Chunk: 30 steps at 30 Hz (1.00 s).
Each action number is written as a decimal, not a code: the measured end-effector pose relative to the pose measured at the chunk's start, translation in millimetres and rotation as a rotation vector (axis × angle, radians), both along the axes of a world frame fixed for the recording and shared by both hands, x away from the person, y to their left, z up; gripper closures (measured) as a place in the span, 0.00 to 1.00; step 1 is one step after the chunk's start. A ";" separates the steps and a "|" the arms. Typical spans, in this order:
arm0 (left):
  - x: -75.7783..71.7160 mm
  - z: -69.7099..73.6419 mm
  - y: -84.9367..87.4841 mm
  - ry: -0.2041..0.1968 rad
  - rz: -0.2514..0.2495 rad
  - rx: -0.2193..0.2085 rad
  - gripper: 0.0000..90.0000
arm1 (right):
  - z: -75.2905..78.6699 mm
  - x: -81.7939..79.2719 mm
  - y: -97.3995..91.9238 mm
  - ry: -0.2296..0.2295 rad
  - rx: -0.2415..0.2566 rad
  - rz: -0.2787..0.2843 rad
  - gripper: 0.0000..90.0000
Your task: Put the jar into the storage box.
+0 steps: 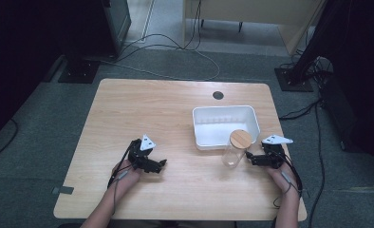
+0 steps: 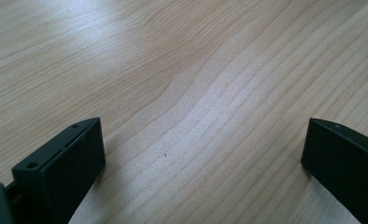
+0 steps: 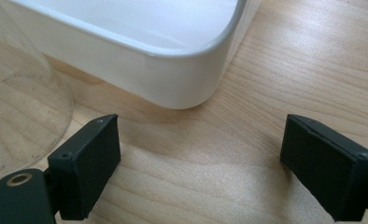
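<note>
from above, we rest our left tool [image 1: 162,163] and right tool [image 1: 248,156] on the counter [image 1: 142,109]; the lidded clear jar [image 1: 236,148] stands untouched, touching the empty white bin [image 1: 251,116]. along our left tool [image 2: 203,158], jaws released over bare wood. along our right tool [image 3: 201,156], released, jar [image 3: 18,116] beside the left jaw; nothing looks started.

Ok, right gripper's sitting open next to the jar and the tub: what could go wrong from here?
1. The clear jar with its wooden lid is tall and narrow; a sideways nudge from the open right gripper could tip it.
2. The jar stands close against the white tub, so fingers closing around it may catch the tub's corner.
3. The jar's glass wall is hard to see in the right gripper view, so alignment could be misjudged.
</note>
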<state>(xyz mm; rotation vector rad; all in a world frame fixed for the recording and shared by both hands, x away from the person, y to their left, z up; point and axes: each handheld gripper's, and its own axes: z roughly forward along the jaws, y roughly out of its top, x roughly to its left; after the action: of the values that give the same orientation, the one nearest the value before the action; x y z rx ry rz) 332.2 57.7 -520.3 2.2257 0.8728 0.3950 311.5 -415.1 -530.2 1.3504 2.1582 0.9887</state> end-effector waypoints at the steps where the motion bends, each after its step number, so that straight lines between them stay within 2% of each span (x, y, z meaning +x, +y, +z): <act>1: 0.0 0.0 0.0 0.000 0.000 0.000 0.00 | 0.0 0.0 0.0 0.000 0.000 0.000 0.13; 23: 0.2 0.1 0.1 0.000 -0.001 0.002 0.00 | 0.0 0.0 0.0 -0.001 0.000 0.000 0.13; 30: 0.5 0.0 -0.6 0.001 -0.003 0.000 0.00 | -0.1 0.6 1.4 -0.004 -0.002 -0.016 0.13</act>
<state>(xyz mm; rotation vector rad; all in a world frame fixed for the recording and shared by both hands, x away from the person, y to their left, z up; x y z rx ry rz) 332.7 57.2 -520.3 2.2275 0.8696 0.3923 312.1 -413.7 -530.3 1.3616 2.1413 0.9815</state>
